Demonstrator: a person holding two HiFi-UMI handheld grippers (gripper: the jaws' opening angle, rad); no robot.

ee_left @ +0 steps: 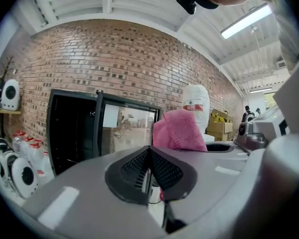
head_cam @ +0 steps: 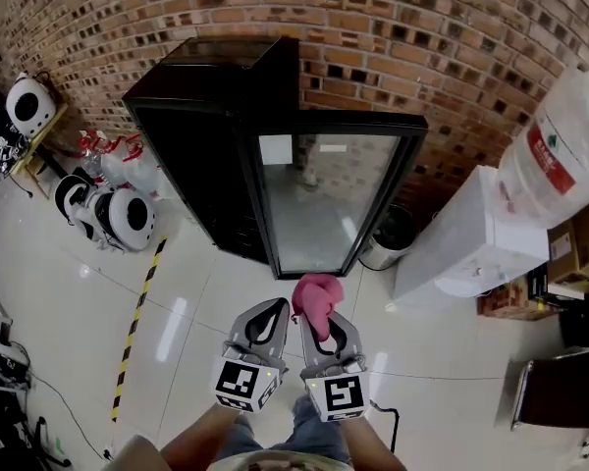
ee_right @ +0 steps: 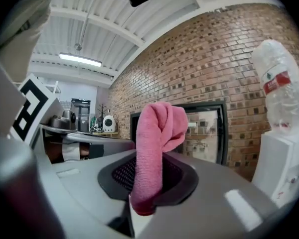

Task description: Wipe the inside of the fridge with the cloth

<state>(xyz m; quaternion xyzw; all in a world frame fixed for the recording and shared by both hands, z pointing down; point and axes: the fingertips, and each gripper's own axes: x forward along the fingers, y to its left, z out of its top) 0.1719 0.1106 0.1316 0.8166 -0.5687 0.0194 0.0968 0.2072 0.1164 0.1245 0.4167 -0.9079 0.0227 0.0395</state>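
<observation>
Right tongs tight around pink cloth

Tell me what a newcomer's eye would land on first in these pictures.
The folded pink terry cloth stands out first, clamped upright in the right tongs at the bottom centre of the head view, beside the shut, empty left tongs. Next comes the tall black fridge against the red brick wall, its glass door standing open towards the person. A white water dispenser stands to its right.
</observation>
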